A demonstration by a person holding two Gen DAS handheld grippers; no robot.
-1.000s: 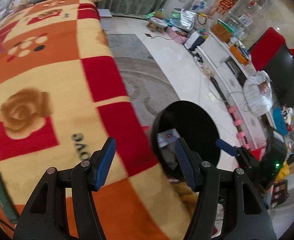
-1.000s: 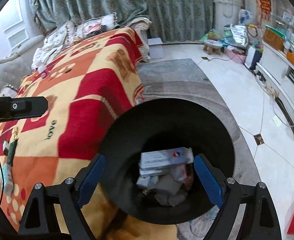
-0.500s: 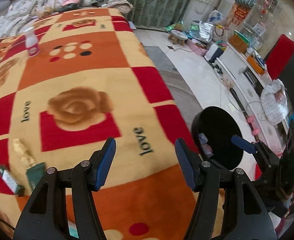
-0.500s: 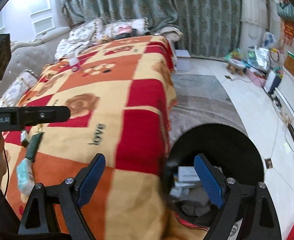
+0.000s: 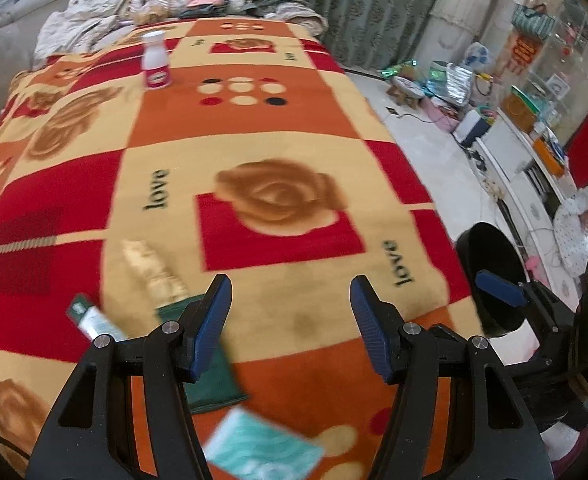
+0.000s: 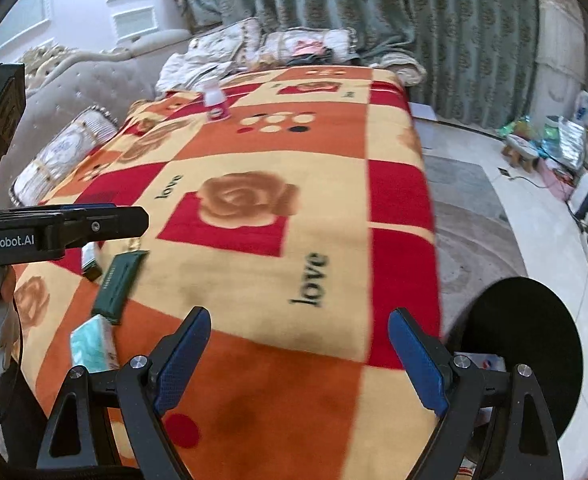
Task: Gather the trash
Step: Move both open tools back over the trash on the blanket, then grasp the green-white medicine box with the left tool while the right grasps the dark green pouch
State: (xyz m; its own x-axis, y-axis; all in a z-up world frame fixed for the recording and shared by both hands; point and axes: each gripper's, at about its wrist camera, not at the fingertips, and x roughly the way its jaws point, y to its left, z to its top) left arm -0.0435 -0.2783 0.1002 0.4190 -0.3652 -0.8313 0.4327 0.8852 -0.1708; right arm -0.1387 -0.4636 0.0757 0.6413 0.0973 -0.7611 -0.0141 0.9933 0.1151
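Observation:
Both grippers hover over a bed with a red, orange and cream rose blanket [image 5: 277,208]. My left gripper [image 5: 287,312] is open and empty. Just under and left of it lie a dark green packet [image 5: 209,376], a crumpled beige wrapper [image 5: 149,268], a small green-and-white packet [image 5: 93,322] and a teal tissue pack [image 5: 261,452]. My right gripper [image 6: 298,356] is open and empty; the green packet [image 6: 117,286] and the teal pack [image 6: 91,346] lie to its left. A black trash bin [image 6: 534,344] stands on the floor beside the bed, also seen in the left view [image 5: 494,276].
A white bottle with a pink label [image 5: 155,62] stands far up the blanket. Pillows and bedding [image 6: 253,48] are piled at the headboard. A grey rug [image 6: 474,220] and cluttered floor items [image 5: 446,88] lie to the right.
Both grippers have swung left from above the bin to over the bed. The bin has slid to the right edge of both views, and the packets have come into view.

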